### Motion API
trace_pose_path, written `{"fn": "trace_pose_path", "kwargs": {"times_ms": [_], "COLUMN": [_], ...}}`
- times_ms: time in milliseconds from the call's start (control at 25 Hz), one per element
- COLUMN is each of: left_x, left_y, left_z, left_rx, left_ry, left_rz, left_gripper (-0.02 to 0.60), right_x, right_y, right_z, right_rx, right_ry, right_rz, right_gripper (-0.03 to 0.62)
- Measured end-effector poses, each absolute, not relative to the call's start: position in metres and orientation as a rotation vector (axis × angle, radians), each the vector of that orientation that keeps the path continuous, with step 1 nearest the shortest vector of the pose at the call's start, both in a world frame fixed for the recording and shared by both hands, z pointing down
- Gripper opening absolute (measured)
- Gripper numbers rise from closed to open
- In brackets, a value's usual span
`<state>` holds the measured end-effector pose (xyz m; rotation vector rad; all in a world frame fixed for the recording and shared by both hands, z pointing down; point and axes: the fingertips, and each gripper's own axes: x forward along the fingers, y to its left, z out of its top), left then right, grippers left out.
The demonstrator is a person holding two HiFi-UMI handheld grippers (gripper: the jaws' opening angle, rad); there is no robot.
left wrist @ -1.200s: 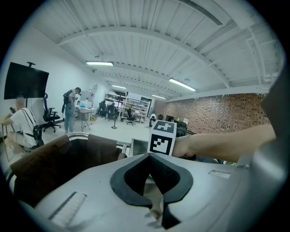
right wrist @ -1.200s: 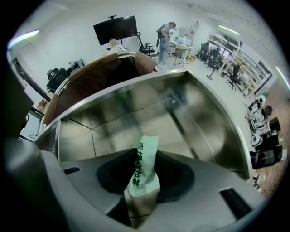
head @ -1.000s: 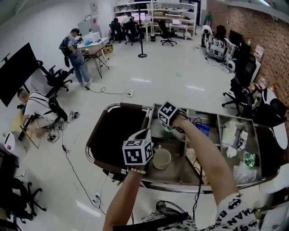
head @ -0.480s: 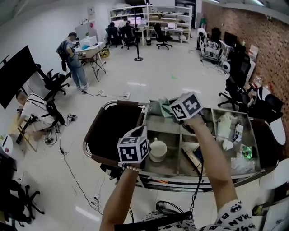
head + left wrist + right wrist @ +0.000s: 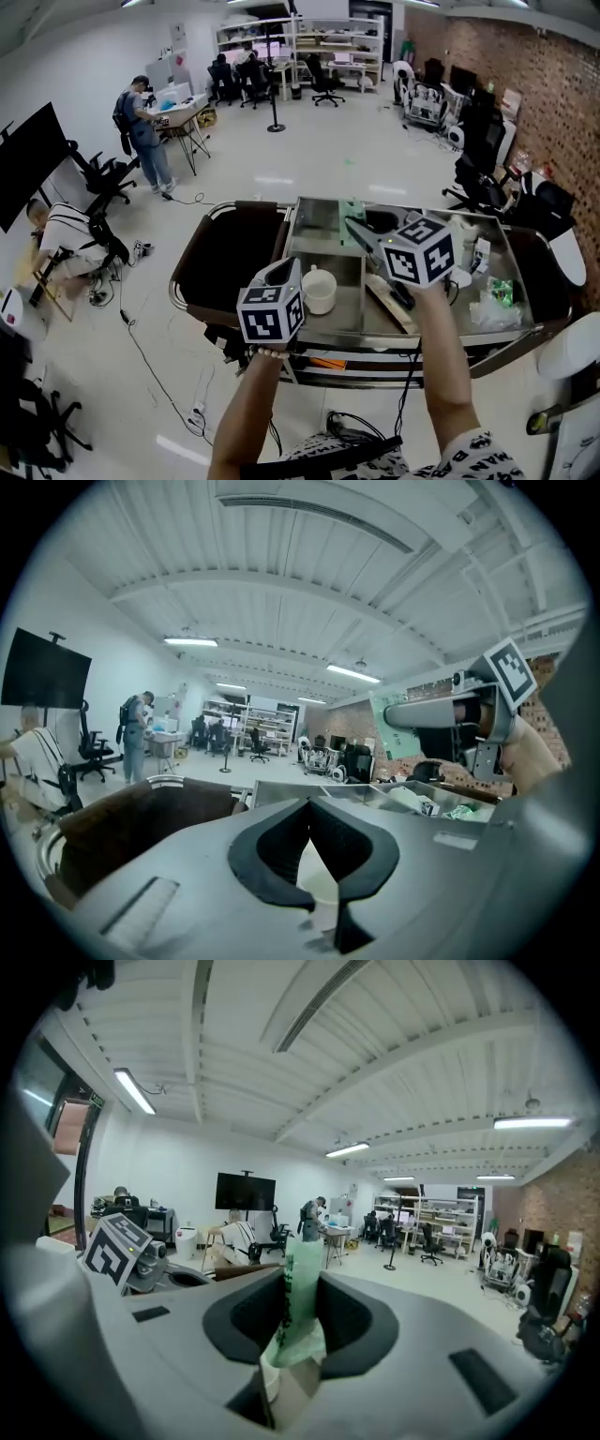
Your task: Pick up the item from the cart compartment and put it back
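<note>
My right gripper [image 5: 356, 223] is raised above the steel cart [image 5: 375, 349], shut on a thin green packet [image 5: 352, 208]. In the right gripper view the packet [image 5: 302, 1302] stands upright, pinched between the pads of that gripper [image 5: 302, 1288]. The left gripper view catches the same packet [image 5: 398, 726] at the upper right. My left gripper [image 5: 287, 270] hovers over the cart's front left with its jaws [image 5: 309, 808] shut and empty. A white cup [image 5: 319, 289] stands in the compartment just beyond it.
The cart has a dark tray [image 5: 225, 258] on its left and a right compartment with loose packets [image 5: 492, 300]. A long flat piece [image 5: 389, 305] lies in the middle compartment. A person [image 5: 136, 127] stands and another [image 5: 66, 234] crouches at the left; office chairs [image 5: 478, 187] are behind the cart.
My right gripper has come up out of the middle compartment with the green packet and moved right and toward me. The left gripper has stayed almost in place.
</note>
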<state>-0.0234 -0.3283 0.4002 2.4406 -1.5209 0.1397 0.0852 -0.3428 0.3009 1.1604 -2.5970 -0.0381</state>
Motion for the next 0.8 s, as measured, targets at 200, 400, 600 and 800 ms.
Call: {"fn": "trace_pose_path", "kwargs": {"times_ms": [200,400,600,800], "left_x": [-0.024,-0.019,-0.020,-0.018], "left_y": [-0.292,-0.255,-0.225,-0.204], "left_z": [0.405,0.413,0.425,0.437], "left_rx": [2.451,2.453,2.466,2.462], "left_ry": [-1.514,-1.482,-1.481,-1.471], "left_rz": [0.118,0.086,0.102,0.106], "left_gripper": [0.000,0.000,0.000,0.000], "right_x": [0.097,0.109,0.112,0.111], "right_y": [-0.291,-0.247,-0.206,-0.180], "right_z": [0.307,0.333,0.367,0.395], "right_rx": [1.251,1.319,1.386,1.398], "right_ry": [-2.642,-2.637,-2.627,-2.622], "right_rz": [-0.051,-0.005,0.073,0.163], "right_gripper": [0.104,0.104,0.104,0.104]}}
